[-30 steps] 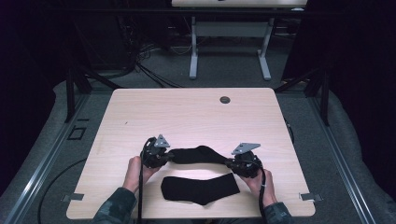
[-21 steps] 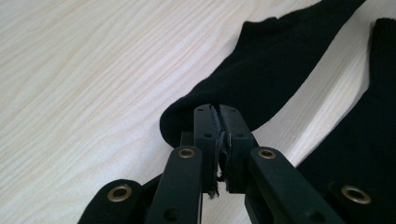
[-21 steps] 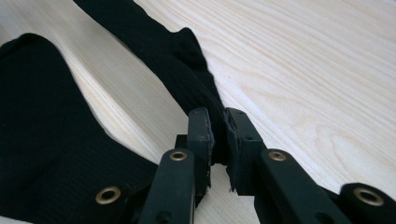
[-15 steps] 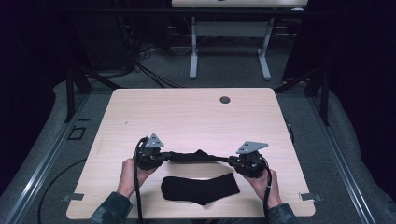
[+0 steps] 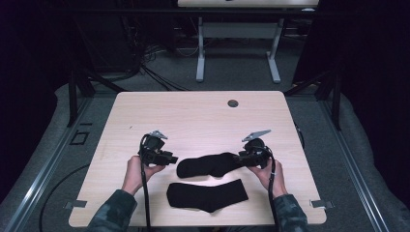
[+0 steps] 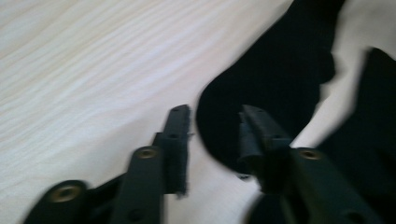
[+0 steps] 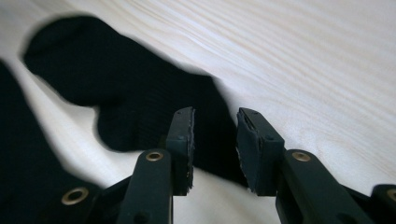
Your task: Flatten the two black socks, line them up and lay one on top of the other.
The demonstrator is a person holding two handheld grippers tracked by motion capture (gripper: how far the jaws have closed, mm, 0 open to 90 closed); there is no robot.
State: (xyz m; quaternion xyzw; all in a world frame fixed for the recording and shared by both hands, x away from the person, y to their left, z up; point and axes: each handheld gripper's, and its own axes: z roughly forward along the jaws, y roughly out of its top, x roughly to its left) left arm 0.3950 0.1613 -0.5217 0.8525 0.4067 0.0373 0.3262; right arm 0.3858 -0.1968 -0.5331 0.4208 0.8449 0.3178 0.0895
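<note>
I have two black socks on the worktop (image 5: pixel 193 111), and the work in hand is laying one flat beside the other; the upper sock (image 5: pixel 210 164) lies stretched between my two grippers, and the lower sock (image 5: pixel 208 195) lies flat just nearer to me, apart from the first by a thin strip of bare wood; my left gripper (image 5: pixel 167 158) sits at the rounded end of the upper sock with its jaws parted, the cloth (image 6: pixel 261 93) lying just ahead of them and nothing pinched between; my right gripper (image 5: pixel 241 158) sits at the other end, its jaws likewise apart over the edge of the fabric (image 7: pixel 140 107), gripping nothing as far as I can see; to do this step well, I judge that I should draw both grippers straight back and up without snagging the knit, so the sock keeps its length and does not bunch; if I mean to line it up with the lower one, I should take hold at both ends evenly and shift it as one piece; by count: two socks, two grippers, one small dark grommet (image 5: pixel 233 103) at the far edge of the worktop.
</note>
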